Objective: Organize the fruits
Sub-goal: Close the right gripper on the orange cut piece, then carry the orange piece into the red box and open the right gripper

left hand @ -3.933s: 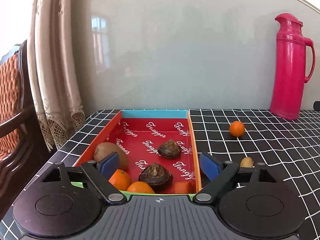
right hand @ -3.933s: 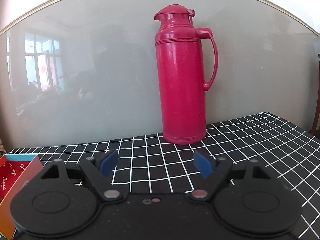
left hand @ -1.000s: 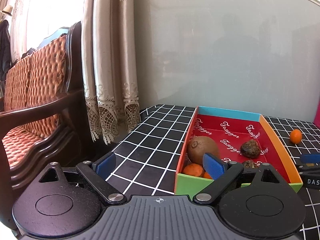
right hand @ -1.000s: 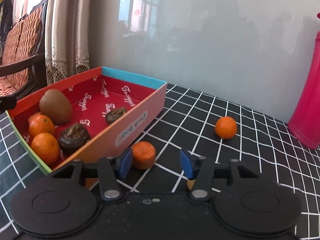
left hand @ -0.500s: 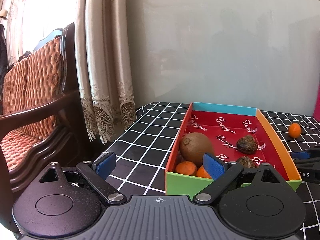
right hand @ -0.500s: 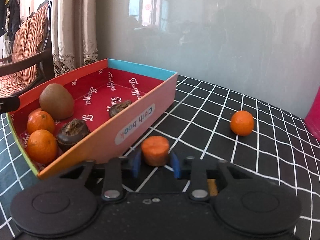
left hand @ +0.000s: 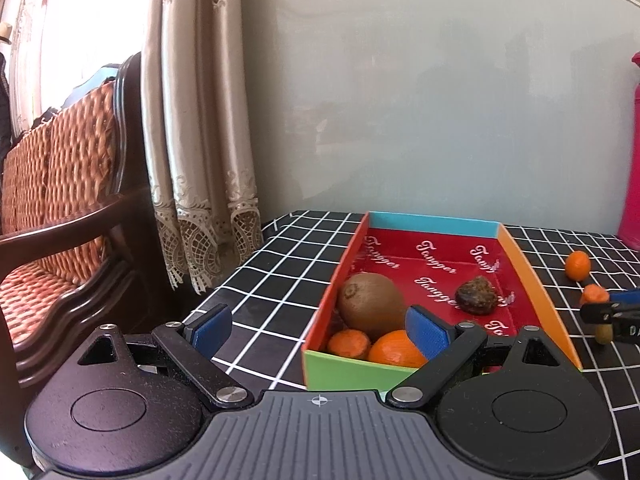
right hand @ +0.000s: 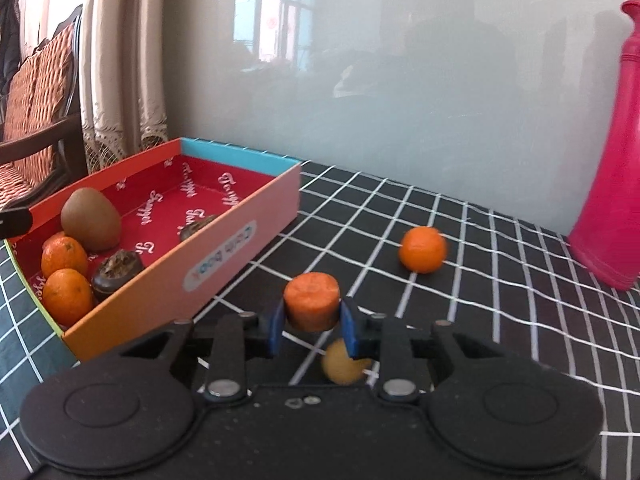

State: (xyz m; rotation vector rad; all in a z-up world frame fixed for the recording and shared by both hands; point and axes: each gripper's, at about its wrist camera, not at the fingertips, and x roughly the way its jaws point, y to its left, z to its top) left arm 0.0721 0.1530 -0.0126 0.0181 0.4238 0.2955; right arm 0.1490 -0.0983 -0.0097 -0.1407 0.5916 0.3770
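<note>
Right claw [right hand: 312,322] has just closed, clenched on the orange chunk [right hand: 312,300] and holding it just off the worktop [right hand: 500,280] beside the box [right hand: 240,256], likely to carry it in, while the left claw [left hand: 318,326] hangs released at the box's near end.

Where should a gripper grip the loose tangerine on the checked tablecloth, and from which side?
Grip the tangerine across its widest middle, coming from above or the near side. It is round and would roll if pinched low; it sits apart from the box and flask, so both flanks are free.
</note>
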